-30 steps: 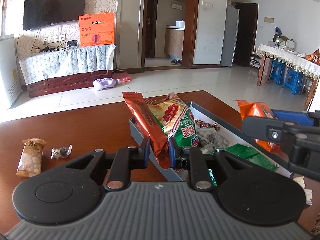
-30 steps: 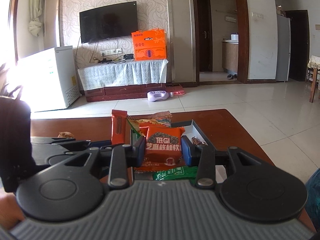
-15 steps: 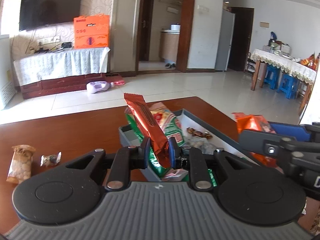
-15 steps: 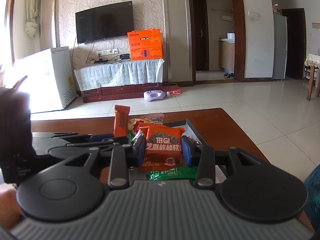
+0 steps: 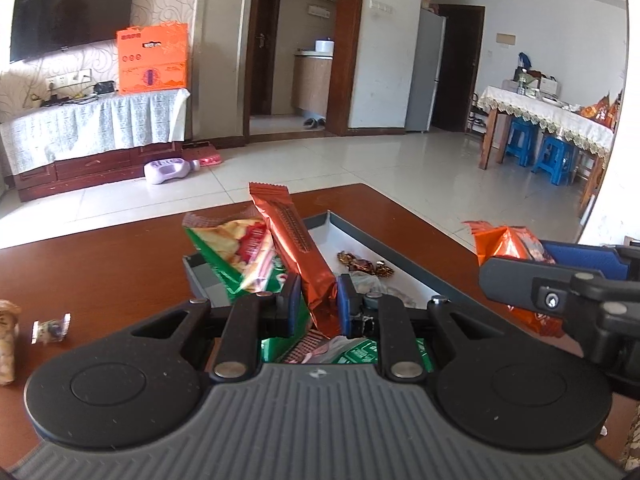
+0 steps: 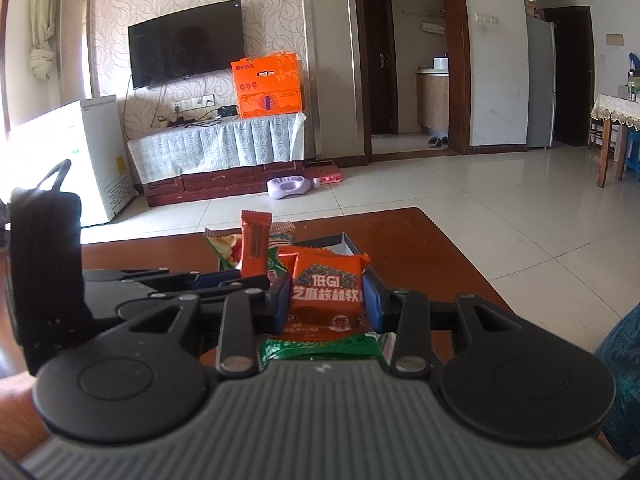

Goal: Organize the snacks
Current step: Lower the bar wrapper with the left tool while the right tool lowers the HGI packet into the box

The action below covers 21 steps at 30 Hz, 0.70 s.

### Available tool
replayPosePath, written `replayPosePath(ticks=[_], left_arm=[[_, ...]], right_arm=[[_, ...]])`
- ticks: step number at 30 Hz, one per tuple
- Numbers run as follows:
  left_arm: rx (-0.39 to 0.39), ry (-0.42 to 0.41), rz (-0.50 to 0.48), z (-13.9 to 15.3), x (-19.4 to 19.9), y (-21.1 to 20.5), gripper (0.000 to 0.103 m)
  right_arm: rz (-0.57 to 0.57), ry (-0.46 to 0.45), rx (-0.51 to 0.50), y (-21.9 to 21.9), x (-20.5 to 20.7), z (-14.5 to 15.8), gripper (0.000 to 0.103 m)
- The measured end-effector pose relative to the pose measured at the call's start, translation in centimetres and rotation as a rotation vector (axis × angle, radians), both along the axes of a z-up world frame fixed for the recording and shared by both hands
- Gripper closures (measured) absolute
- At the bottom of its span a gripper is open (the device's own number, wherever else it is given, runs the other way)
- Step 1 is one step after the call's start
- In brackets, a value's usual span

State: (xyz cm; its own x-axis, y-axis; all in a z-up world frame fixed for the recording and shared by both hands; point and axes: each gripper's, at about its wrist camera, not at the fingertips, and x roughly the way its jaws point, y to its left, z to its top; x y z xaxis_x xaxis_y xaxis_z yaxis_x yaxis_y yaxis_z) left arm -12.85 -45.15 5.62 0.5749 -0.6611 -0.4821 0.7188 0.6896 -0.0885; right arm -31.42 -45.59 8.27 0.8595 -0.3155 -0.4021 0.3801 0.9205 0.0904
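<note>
Right gripper (image 6: 326,300) clamped an orange foil snack packet (image 6: 327,294) reading "低GI", lower print hidden. Left gripper (image 5: 319,304) pinched a copper-brown wrapped bar (image 5: 298,254), text unreadable, over the grey shallow tray (image 5: 394,250) near the wooden table's (image 5: 100,272) far edge.

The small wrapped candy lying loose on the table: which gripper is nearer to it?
Left. The small wrapped candy lies just off the left gripper; the right gripper is on the far side, over the tray.

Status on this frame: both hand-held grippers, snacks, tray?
Left gripper shut on brown bar. Right gripper shut on orange pack. Both above grey tray. Two snacks loose on table.
</note>
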Motion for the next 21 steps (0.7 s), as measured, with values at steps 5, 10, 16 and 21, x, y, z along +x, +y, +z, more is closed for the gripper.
replayPosePath(ticks=[5,10,16,21], left_arm=[[0.056,0.039,-0.015,-1.7,0.9,-1.8,0.08],[0.083,0.046,-0.006,-2.9,1.5,-2.1,0.08],[0.128,0.054,0.016,-4.2,2.0,-1.8,0.08],[0.137,0.037,0.006,-4.8,2.2,-1.6,0.08]], right_arm=[[-0.005,0.032,0.017,-0.5,0.4,-0.8,0.062],[0.007,0.067,0.026,-0.3,1.1,-1.5,0.062],[0.017,0.074,0.027,-0.1,1.1,-1.4,0.062],[0.014,0.089,0.036,-0.4,1.5,-1.6,0.062]])
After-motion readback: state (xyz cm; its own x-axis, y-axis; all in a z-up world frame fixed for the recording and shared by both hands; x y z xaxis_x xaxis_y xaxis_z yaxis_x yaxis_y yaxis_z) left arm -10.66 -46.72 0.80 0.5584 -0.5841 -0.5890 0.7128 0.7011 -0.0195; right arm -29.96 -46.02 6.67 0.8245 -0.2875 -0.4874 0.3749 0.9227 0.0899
